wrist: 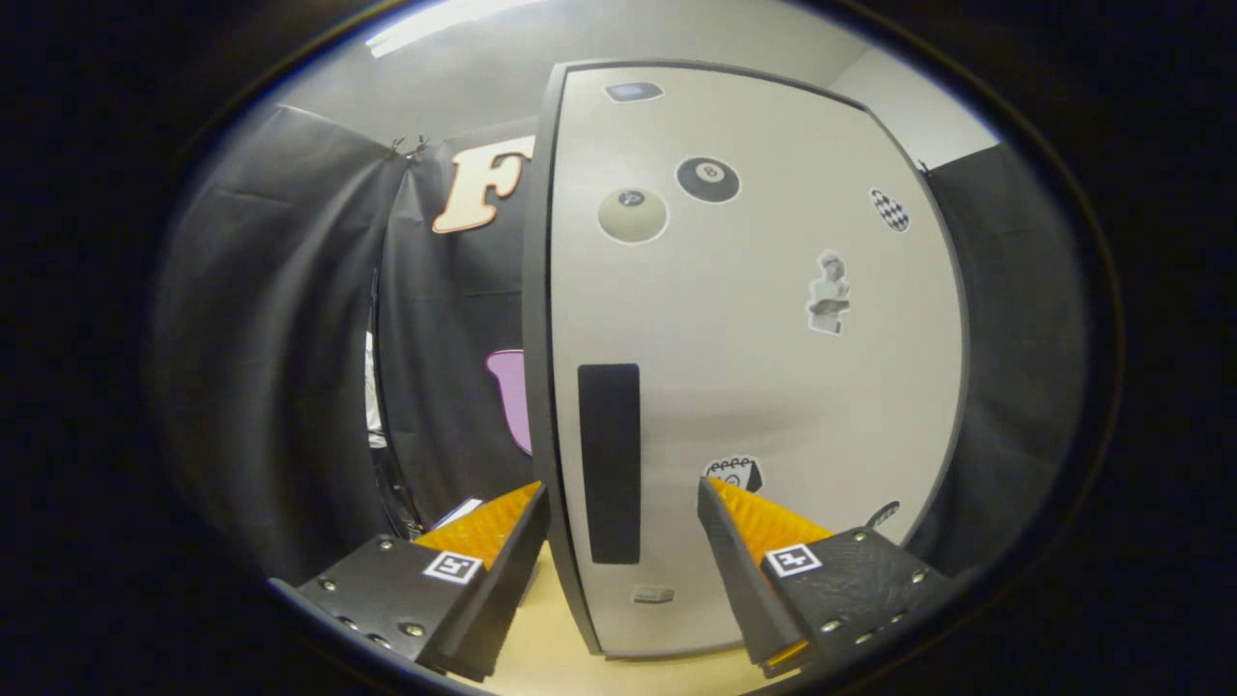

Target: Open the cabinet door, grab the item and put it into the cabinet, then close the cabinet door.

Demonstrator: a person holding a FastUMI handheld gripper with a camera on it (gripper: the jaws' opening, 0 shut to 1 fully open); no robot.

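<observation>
A pale cabinet door (773, 387) with a dark frame stands close in front of me, covered with several stickers. Its tall black handle strip (609, 462) sits near the door's left edge. My gripper (623, 488) is open, and the handle strip and the door's left edge lie in the gap between the fingers. The left fingertip (527, 503) is just left of the door's dark edge, the right fingertip (720, 498) is in front of the door face. Neither finger visibly presses on anything. I cannot tell whether the door is fully shut.
Black cloth walls hang to the left and right of the cabinet. A light wooden tabletop (546, 648) shows below the door, between the fingers. A small pale object (459, 510) peeks out behind the left finger.
</observation>
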